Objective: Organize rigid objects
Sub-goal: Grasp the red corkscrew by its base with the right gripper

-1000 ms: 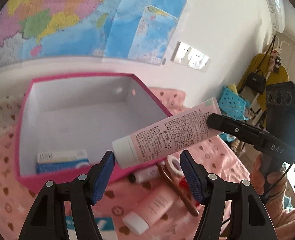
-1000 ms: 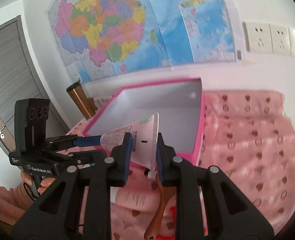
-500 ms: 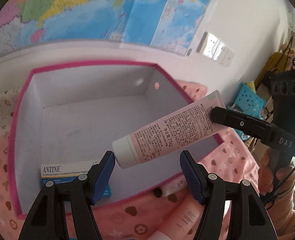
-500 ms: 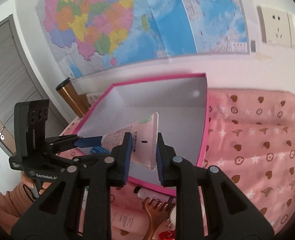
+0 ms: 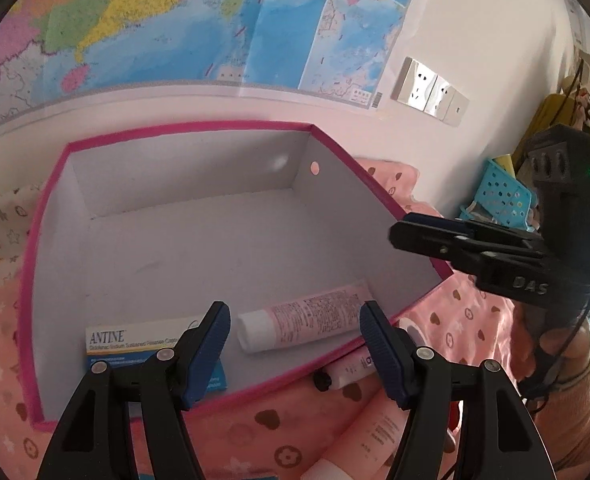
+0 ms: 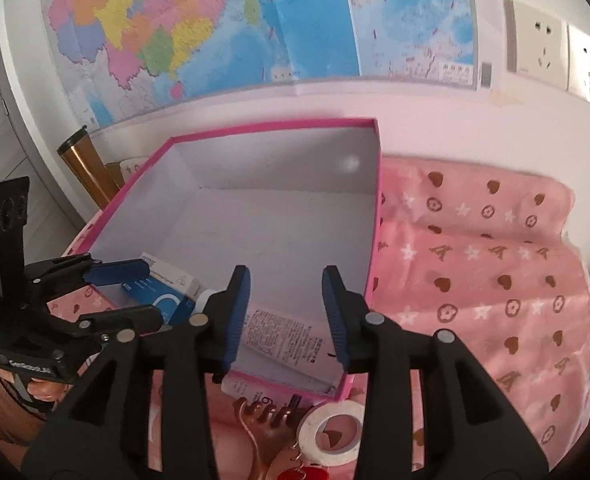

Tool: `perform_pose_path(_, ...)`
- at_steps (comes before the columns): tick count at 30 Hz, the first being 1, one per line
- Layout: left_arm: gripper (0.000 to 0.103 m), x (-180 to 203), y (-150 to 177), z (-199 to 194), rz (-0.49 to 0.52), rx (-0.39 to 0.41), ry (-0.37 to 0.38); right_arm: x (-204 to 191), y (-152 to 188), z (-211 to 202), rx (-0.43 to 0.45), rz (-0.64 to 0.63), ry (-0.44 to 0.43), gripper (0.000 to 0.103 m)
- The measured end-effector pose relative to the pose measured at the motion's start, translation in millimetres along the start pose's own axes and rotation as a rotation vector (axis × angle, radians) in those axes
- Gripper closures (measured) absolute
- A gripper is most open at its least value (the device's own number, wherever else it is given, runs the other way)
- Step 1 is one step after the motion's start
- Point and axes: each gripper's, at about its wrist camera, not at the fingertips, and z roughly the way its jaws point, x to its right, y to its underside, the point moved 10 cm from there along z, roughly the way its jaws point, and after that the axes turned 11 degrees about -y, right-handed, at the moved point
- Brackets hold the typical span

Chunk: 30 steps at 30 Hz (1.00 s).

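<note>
Opening its jaws, the right gripper [image 6: 286, 312] hangs over the pink box [image 6: 375, 216] with nothing pinched. Its pink tube [image 5: 307, 318] lies on the box floor, beside a blue and white carton [image 5: 135, 338]. Nearby, the left gripper [image 5: 293, 354] is open too, holding nothing. Behind is a map [image 6: 223, 20].

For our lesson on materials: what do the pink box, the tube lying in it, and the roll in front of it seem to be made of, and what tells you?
Pink box: probably cardboard, matte; thin flat walls, white inside, sharp folded corners.
Tube: likely soft plastic, slightly glossy; printed pink body, white screw cap, flat crimped end.
Roll: looks like white tape, cloth or paper; wound ring with an open centre.
</note>
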Motion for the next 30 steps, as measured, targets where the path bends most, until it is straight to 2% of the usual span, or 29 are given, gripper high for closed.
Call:
perform_pose_path(7,0.034,6.4,5.8,-29.7,0.009,0.07,0.005,-20.5,13.8,-38.8,0.068,-0.018,-0.056,0.063)
perform_pose_path(11,0.034,14.5,14.5,-41.1,0.017,0.085,0.022,-32.8,34.4,-45.5,0.046,-0.016,-0.102,0.063)
perform_pose_path(22,0.034,39.3,57.1,-40.1,0.02,0.026,0.09,-39.3,114.7,-31.3,-0.113,0.015,-0.1,0.063)
perform_pose_path(30,0.034,60.6,80.6,-32.0,0.037,-0.029,0.139,-11.7,134.6,-49.1,-0.079,0.086,-0.026,0.063)
